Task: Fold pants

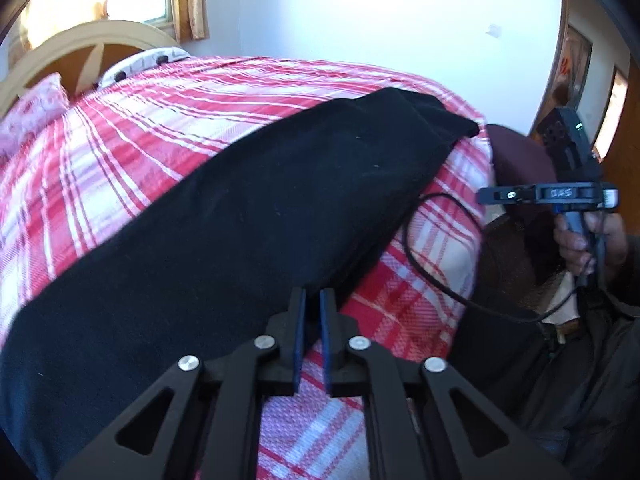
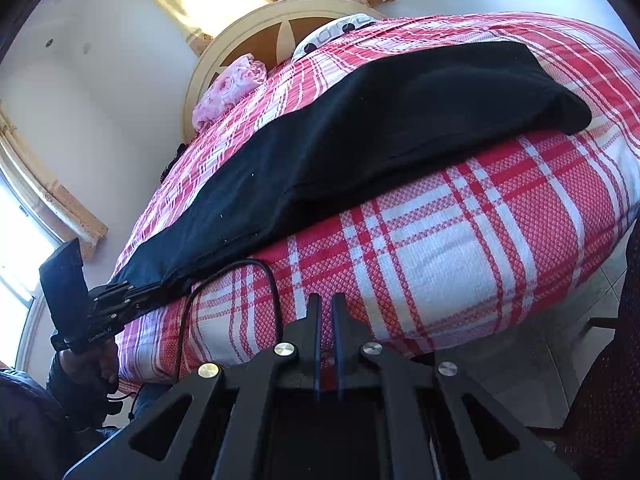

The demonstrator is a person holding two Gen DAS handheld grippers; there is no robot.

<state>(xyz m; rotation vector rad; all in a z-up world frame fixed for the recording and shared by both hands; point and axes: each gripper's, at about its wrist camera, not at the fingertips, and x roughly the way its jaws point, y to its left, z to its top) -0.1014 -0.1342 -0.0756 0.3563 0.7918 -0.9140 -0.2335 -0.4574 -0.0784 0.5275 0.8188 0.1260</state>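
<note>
**Black pants laid long across the plaid bed, both tongs empty**

We see the black pants (image 1: 224, 216) stretched flat in one long band on the red-and-white plaid bedspread (image 1: 420, 312), running parallel to the near edge of the bed.

Our left gripper (image 1: 313, 300) sits at the near hem of the pants, its blue-lined jaws a narrow slit apart with nothing between them; the tips lie just at the cloth's border, over the plaid. From the other camera the same tool (image 2: 132, 296) meets the pants' end at the bed's corner, held in a hand (image 2: 86, 364).

Our right gripper (image 2: 326, 304) is clenched, holding nothing, hanging off the bed's side well clear of the pants. A black cable (image 2: 240, 268) loops over the bedspread before it. A pink pillow (image 2: 230, 88) lies by the wooden headboard (image 2: 256, 40).
</note>
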